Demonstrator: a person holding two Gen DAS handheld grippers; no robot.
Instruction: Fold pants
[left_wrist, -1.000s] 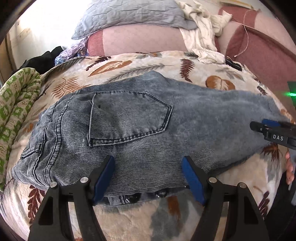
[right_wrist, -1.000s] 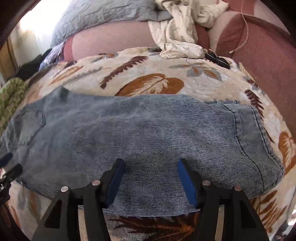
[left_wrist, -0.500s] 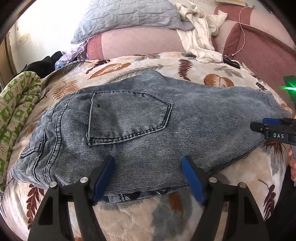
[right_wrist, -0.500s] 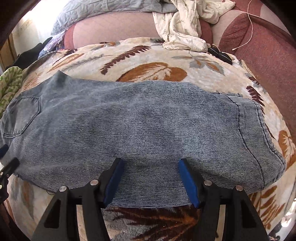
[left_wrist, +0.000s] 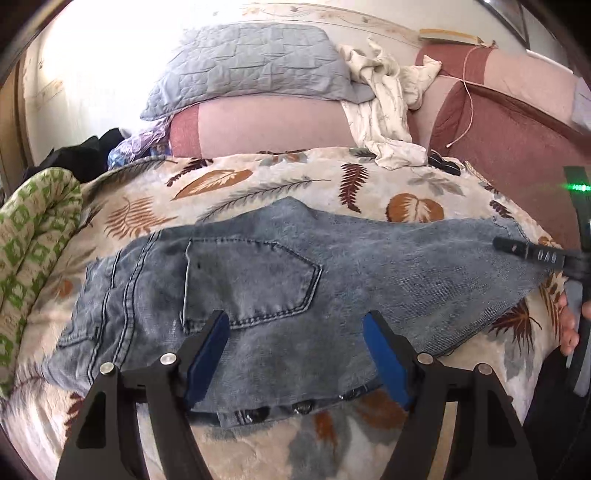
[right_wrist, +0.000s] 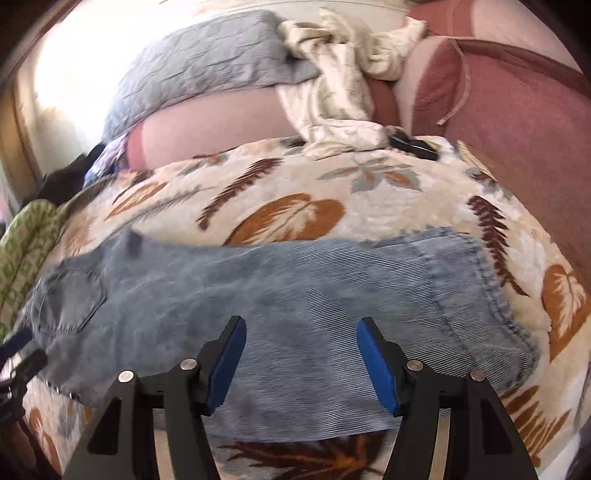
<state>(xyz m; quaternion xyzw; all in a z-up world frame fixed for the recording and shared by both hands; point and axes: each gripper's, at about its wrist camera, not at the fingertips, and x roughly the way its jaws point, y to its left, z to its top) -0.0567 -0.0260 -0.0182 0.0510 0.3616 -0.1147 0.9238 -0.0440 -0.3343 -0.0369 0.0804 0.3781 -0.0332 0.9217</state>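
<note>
- Pads (left_wrist: 207, 354) of your left gripper (left_wrist: 295, 354) stand wide apart, blue faces turned inward, with nothing clamped between them. Denim shows in the gap, but neither pad presses on it.
- Your right gripper (right_wrist: 301, 358) is in the same condition: jaws spread, pads clear of the cloth, nothing held.
- The pants (left_wrist: 295, 288) lie flat directly ahead of and below both grippers, spread crosswise on the leaf-print blanket (left_wrist: 258, 184).
- Ahead of your left gripper is the waist end: a back pocket (left_wrist: 251, 280) just beyond the left pad, the waistband further out to the left. The near edge of the denim runs just under the finger bases.
- Ahead of your right gripper is the leg section. The hemmed cuff (right_wrist: 491, 291) lies out to the right of the right pad.
- At the far right of the left wrist view, you see a fingertip of the right gripper over the leg cloth, with a person's fingers (left_wrist: 567, 325) below it.
- To the far left of both grippers, a green-patterned fabric roll (left_wrist: 33, 251) sits at the blanket's edge.
- Beyond the pants, bare blanket extends to a pink bolster (left_wrist: 266, 125).
- A grey quilted pillow (left_wrist: 251, 62) rests on the bolster. A crumpled cream garment (left_wrist: 384, 110) hangs down to its right.
- A small dark object (right_wrist: 413, 142) lies on the blanket beside the cream garment; you cannot identify it from either view.
</note>
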